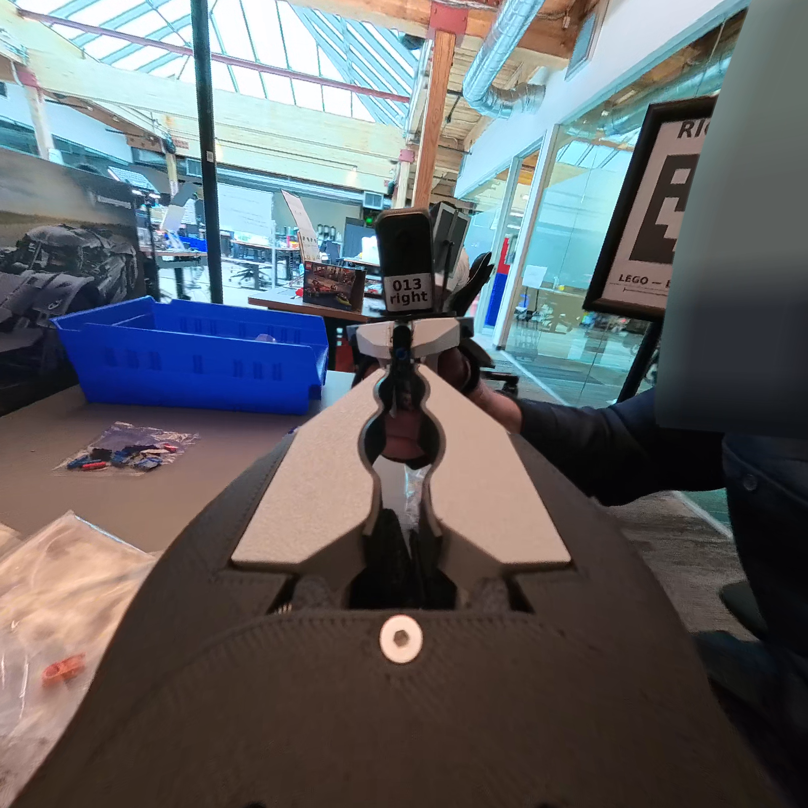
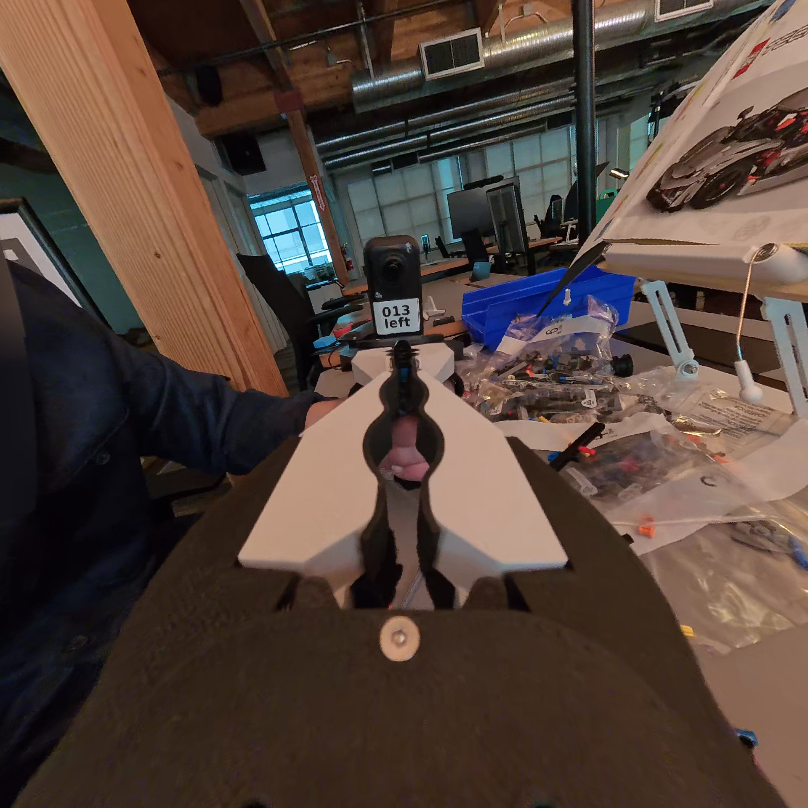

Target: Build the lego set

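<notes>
My two grippers point at each other, tip to tip, above the table edge. A small black lego piece with a blue pin (image 1: 400, 356) sits between them; it also shows in the right wrist view (image 2: 402, 371). My left gripper (image 1: 400, 380) has its white fingers closed on the piece's near end. My right gripper (image 2: 402, 384) is closed on the other end. The right gripper (image 1: 411, 339) faces me in the left wrist view, and the left gripper (image 2: 400, 360) faces me in the right wrist view. Most of the piece is hidden by the fingers.
A blue bin (image 1: 192, 358) stands on the grey table (image 1: 183, 494), with a bag of blue bricks (image 1: 127, 450) and clear bags (image 1: 57, 590) nearer. In the right wrist view, parts bags (image 2: 555, 376), an instruction booklet on a stand (image 2: 721, 153) and a wooden post (image 2: 131, 196) show. Only a small space, under 4 cm, lies between the two pairs of fingers.
</notes>
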`<act>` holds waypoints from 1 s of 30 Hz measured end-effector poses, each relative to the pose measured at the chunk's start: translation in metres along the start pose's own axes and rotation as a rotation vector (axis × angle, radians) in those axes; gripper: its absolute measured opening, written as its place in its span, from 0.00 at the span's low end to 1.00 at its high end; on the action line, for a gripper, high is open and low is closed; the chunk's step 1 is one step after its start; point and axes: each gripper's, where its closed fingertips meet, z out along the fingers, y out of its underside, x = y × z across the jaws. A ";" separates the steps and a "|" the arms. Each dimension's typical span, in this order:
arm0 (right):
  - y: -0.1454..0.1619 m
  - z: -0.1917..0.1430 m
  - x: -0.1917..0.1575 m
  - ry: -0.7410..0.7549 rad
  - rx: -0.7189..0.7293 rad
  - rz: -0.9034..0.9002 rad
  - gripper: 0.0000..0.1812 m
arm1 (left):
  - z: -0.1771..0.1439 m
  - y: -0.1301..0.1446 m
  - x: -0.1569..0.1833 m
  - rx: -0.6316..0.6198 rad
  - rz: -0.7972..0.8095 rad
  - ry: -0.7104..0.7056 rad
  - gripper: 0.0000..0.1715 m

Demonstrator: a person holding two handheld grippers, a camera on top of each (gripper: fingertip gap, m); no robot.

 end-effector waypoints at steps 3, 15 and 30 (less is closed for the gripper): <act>-0.001 0.000 -0.002 -0.019 0.013 0.019 0.00 | 0.002 0.001 0.002 -0.018 0.035 -0.012 0.04; 0.010 0.001 -0.004 0.032 -0.105 -0.097 0.00 | 0.002 0.009 0.004 -0.107 0.109 -0.026 0.04; 0.019 -0.019 0.015 0.116 -0.206 -0.107 0.00 | -0.028 -0.014 -0.002 -0.091 0.038 -0.039 0.04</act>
